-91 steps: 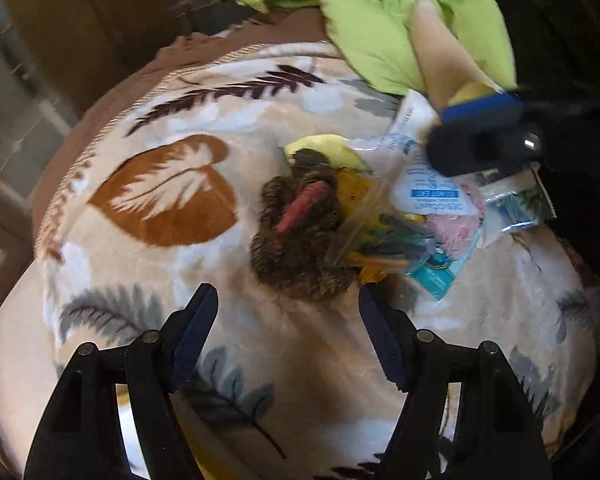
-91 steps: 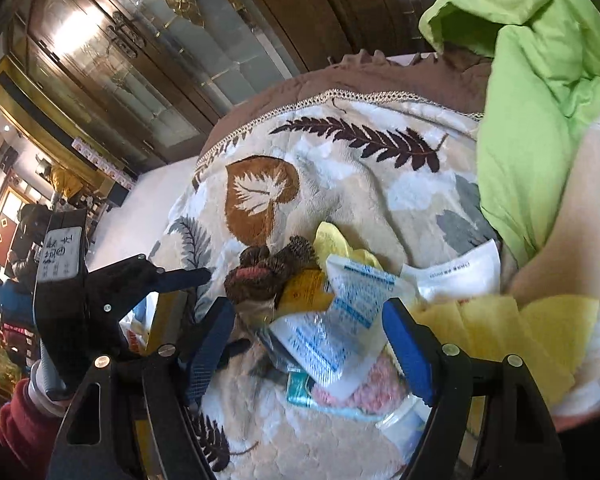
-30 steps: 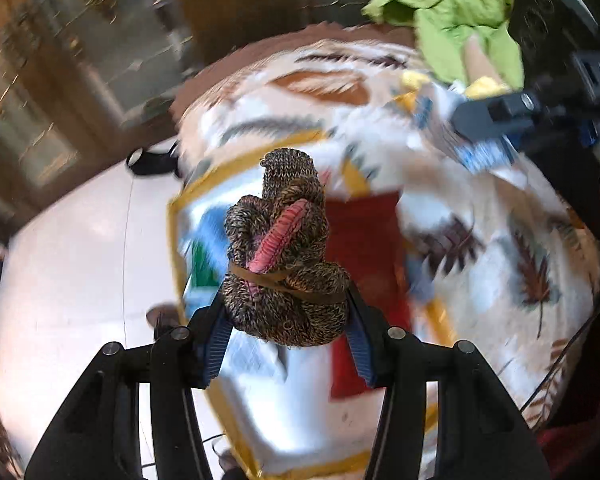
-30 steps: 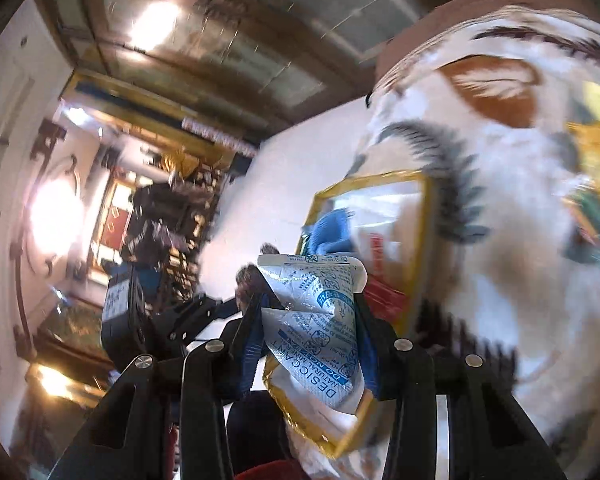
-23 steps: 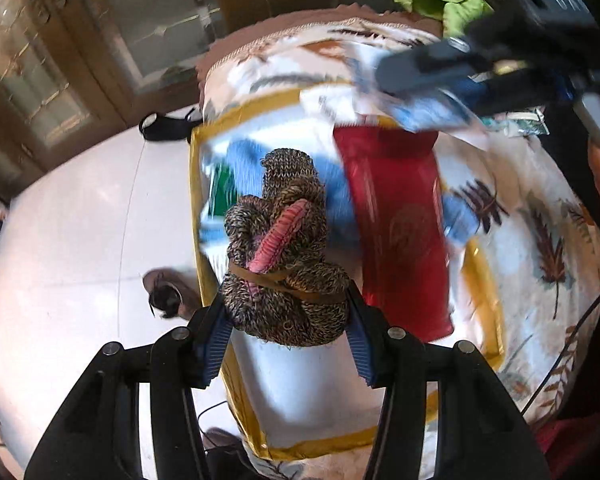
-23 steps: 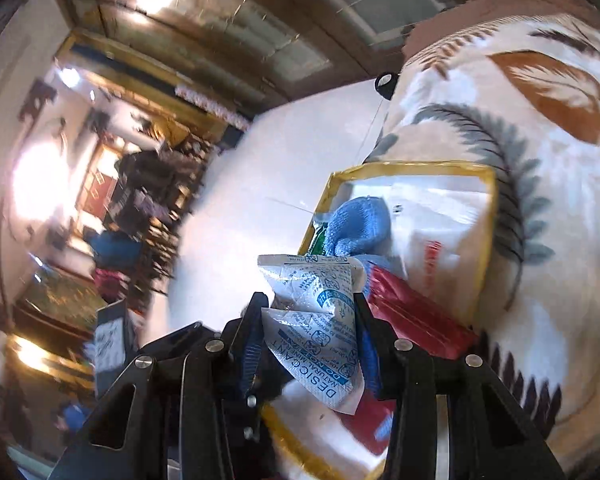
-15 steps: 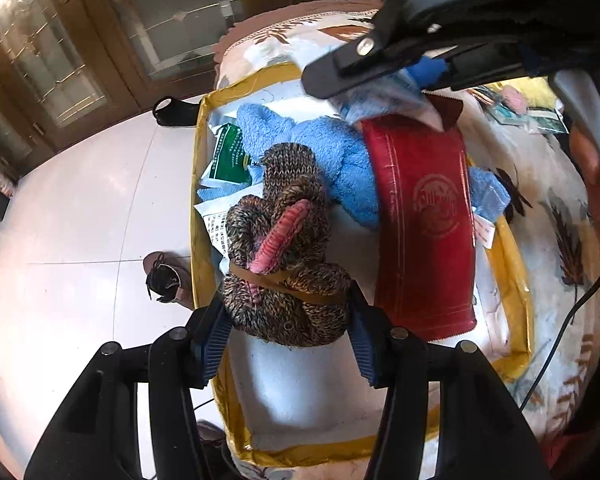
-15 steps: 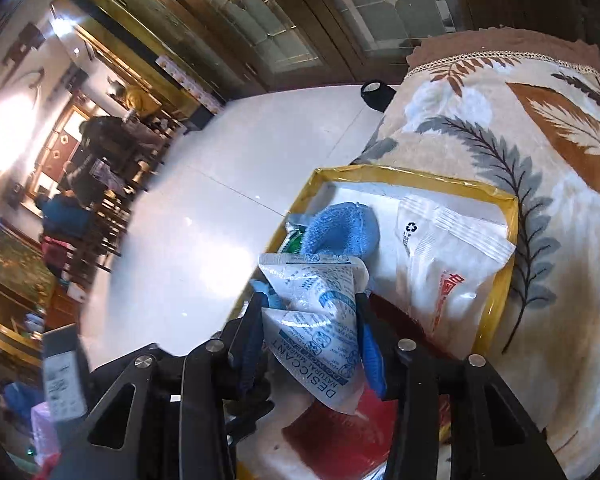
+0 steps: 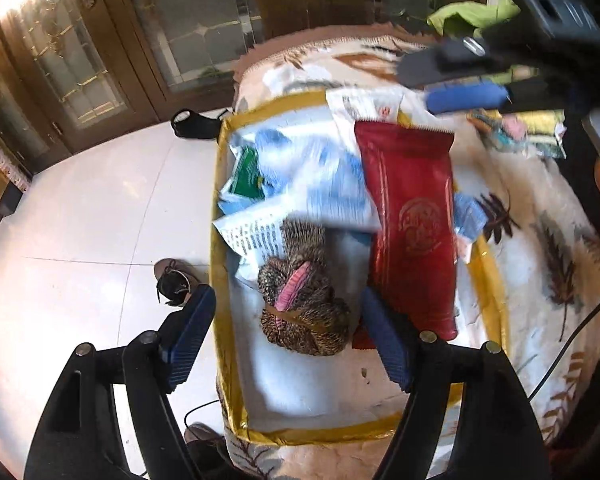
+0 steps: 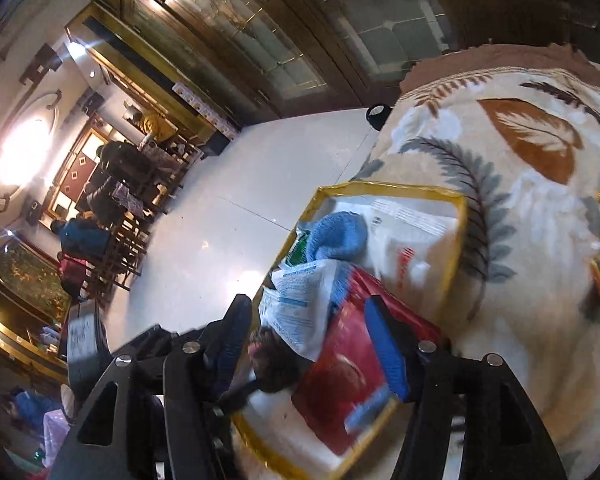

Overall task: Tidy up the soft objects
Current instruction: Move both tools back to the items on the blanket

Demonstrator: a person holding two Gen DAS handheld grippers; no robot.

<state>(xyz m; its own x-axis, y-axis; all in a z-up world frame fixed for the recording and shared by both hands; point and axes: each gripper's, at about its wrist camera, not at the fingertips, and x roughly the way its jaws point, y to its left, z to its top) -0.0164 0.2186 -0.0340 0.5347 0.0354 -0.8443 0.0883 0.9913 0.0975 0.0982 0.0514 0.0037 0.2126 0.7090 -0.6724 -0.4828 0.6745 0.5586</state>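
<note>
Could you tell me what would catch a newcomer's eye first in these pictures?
Probably the long red packet lying along the right side of the gold-rimmed box. Next, the brown knitted bundle in the box just ahead of the open left tongs, and the blue towel at the box's far end.

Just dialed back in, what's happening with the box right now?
Both tools are open over the yellow-rimmed box on the leaf-print blanket. The brown knitted bundle lies inside it, free between the left tool fingers. The white desiccant packet lies in the box too, ahead of the right tool, overlapping the red pouch. More packets wait on the blanket beyond.
</note>
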